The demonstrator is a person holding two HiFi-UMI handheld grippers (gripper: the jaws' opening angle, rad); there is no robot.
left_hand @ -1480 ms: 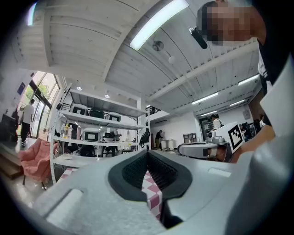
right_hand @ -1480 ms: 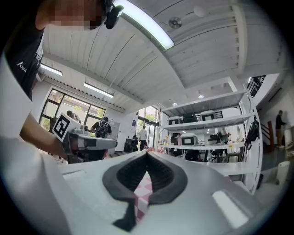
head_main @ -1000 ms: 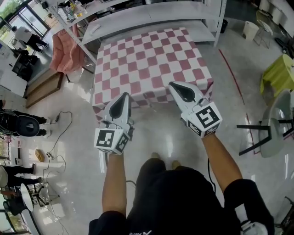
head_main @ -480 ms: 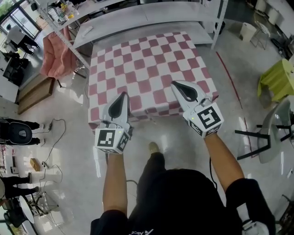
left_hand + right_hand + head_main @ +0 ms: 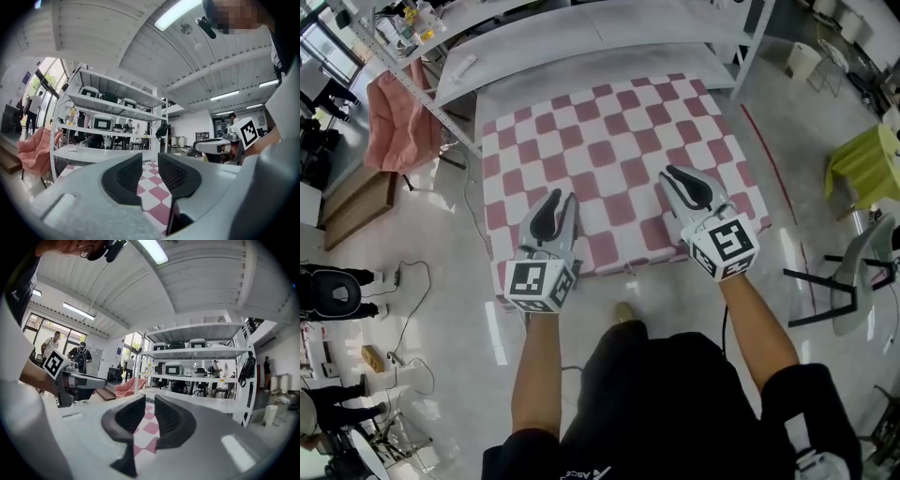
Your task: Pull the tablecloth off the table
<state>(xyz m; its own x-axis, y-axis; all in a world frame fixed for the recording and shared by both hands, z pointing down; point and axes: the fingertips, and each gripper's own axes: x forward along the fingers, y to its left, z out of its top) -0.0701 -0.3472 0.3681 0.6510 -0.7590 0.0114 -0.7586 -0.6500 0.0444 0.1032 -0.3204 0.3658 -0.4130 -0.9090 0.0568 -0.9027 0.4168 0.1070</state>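
Observation:
A red-and-white checked tablecloth covers the table, and its near edge hangs down just in front of the person. My left gripper hovers over the cloth's near left part. Its jaws are opening, a narrow gap shows, and nothing is between them. My right gripper hovers over the near right part, its jaws also opening and empty. In the left gripper view the gripper shows checked cloth through the gap. The right gripper view shows that gripper with cloth below it.
A white shelving rack stands right behind the table. A pink cloth hangs at the rack's left end. A yellow-green covered thing and a chair are at the right. A cable lies on the floor at the left.
The person has stepped up to the table, so both grippers now sit over the cloth's near edge instead of short of it. Both pairs of jaws have parted slightly.

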